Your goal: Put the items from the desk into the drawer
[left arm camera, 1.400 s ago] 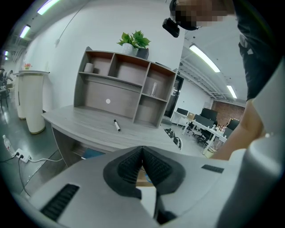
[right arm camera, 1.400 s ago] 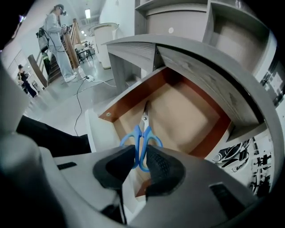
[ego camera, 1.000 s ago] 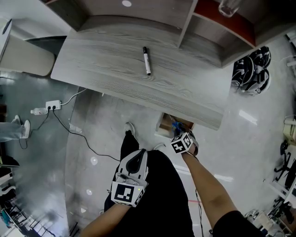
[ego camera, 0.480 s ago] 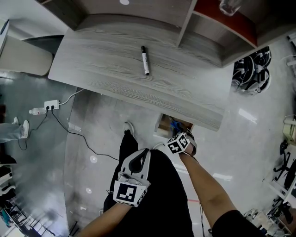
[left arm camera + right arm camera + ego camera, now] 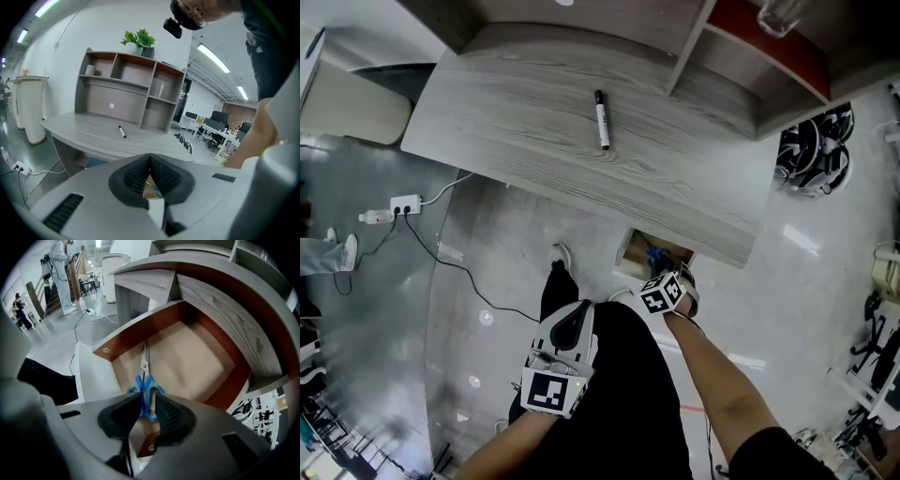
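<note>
A black marker (image 5: 601, 120) lies alone on the grey wooden desk (image 5: 516, 122); it also shows in the left gripper view as the marker (image 5: 122, 131). Under the desk's front edge the drawer (image 5: 634, 253) stands pulled out. My right gripper (image 5: 664, 281) hangs over it, shut on the blue handles of a pair of scissors (image 5: 145, 389), whose blades point into the drawer (image 5: 220, 394). The right gripper (image 5: 143, 414) has its pads against the handles. My left gripper (image 5: 572, 321) is low by the person's legs; the left gripper (image 5: 150, 172) is shut on nothing.
A shelf unit (image 5: 126, 89) with a plant (image 5: 138, 40) on top stands at the desk's back. A power strip (image 5: 405, 204) and cable lie on the floor at left. Black helmets (image 5: 811, 155) sit right of the desk. A person (image 5: 61, 273) stands far off.
The right gripper has shifted very slightly at the drawer with the scissors. The left gripper has barely moved; the head view has shifted a little.
</note>
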The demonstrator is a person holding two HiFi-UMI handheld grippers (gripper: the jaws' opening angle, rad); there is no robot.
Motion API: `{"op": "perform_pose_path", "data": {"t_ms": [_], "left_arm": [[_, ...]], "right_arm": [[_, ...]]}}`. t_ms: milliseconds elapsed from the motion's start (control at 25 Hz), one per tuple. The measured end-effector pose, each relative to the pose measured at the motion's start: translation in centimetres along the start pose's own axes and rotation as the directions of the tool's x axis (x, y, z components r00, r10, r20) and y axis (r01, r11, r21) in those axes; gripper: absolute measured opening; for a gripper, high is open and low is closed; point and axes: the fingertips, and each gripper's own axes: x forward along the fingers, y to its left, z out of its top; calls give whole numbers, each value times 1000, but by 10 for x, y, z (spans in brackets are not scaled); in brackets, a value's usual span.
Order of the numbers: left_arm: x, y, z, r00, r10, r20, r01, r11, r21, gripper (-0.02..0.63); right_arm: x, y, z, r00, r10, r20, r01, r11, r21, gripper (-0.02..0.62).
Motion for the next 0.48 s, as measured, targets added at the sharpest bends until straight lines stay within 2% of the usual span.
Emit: {"op": "perform_pose_path", "data": {"t_ms": [160, 480], "left_arm": [[0, -2, 2, 1000, -3, 6, 3, 1000, -29, 12], [6, -16, 9, 999, -45, 19, 45, 998, -35, 12]], "right_arm": [[-4, 0, 3, 999, 26, 26, -26, 999, 26, 94], [-31, -15, 10, 997, 33, 70, -42, 991, 129, 94]]}}
